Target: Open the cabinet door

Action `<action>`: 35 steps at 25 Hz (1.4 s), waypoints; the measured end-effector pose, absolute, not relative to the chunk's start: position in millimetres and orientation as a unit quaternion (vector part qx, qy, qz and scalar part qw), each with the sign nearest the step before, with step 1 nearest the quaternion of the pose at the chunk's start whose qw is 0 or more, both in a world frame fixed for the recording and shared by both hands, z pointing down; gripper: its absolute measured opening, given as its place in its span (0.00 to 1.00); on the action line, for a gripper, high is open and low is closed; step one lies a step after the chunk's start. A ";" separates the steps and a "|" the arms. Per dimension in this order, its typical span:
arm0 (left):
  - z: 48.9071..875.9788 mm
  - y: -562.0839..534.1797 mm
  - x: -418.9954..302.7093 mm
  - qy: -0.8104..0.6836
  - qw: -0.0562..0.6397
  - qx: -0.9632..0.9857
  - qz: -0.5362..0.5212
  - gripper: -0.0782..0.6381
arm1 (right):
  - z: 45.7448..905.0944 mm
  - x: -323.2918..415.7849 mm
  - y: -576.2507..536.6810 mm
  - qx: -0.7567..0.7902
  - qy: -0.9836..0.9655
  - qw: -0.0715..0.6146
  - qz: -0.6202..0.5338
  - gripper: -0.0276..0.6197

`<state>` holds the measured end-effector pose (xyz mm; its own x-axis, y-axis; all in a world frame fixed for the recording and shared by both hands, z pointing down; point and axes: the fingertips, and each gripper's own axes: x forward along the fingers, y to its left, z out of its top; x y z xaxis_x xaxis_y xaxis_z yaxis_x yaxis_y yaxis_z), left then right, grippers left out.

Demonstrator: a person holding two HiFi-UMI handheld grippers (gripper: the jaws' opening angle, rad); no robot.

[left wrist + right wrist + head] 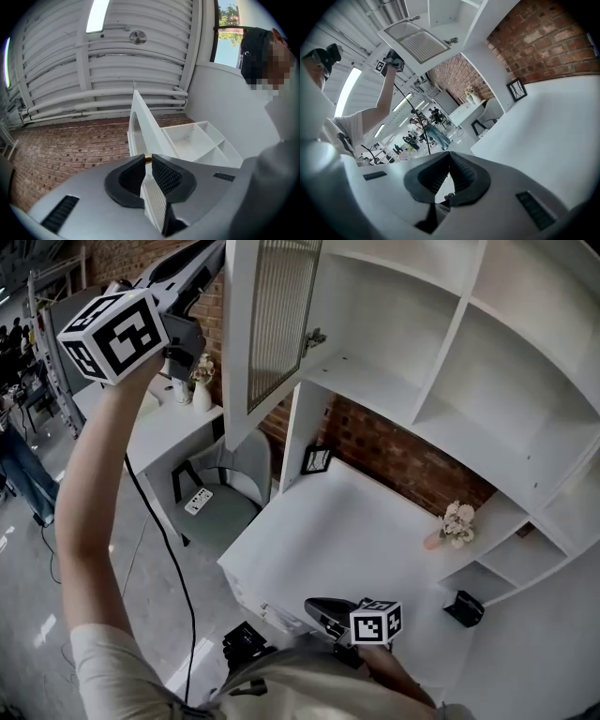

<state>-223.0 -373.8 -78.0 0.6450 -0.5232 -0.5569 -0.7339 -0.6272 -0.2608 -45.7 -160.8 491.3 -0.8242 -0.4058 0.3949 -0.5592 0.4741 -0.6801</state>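
Note:
The white cabinet door (277, 324) with a ribbed glass panel stands swung out from the wall cabinet (394, 324), high at the head view's top. My left gripper (214, 251) is raised on an outstretched arm to the door's free edge. In the left gripper view the door (145, 122) runs edge-on between the jaws, and the left gripper (148, 162) is shut on its small brass knob (148, 159). The right gripper view shows the door (417, 42) from below. My right gripper (311, 606) hangs low over the desk; its jaws (450, 154) are shut with nothing in them.
Below the cabinet is a white desk (347, 531) against a brick wall, with a small picture frame (317, 459), a flower vase (457, 521) and a black box (464, 607). A grey chair (220, 488) stands to the left. A cable (169, 549) hangs from my left arm.

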 end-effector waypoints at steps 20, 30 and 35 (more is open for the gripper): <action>-43.8 -415.6 -262.3 0.422 0.211 -0.858 0.205 0.14 | 497.4 -51.9 -162.1 0.292 -0.845 0.095 0.438 0.08; -30.5 -403.6 -273.6 0.477 0.226 -0.834 0.161 0.13 | 499.5 -44.3 -157.5 0.298 -0.843 0.089 0.439 0.08; -7.3 -376.7 -266.5 0.512 0.265 -0.811 0.096 0.13 | 497.3 -31.9 -155.3 0.306 -0.840 0.077 0.442 0.08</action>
<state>-266.5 -376.7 -7.3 0.4565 -0.7804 -0.4272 -0.8822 -0.3347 -0.3313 -31.9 -155.3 497.3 -0.8010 -0.4462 0.3992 -0.5817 0.4224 -0.6951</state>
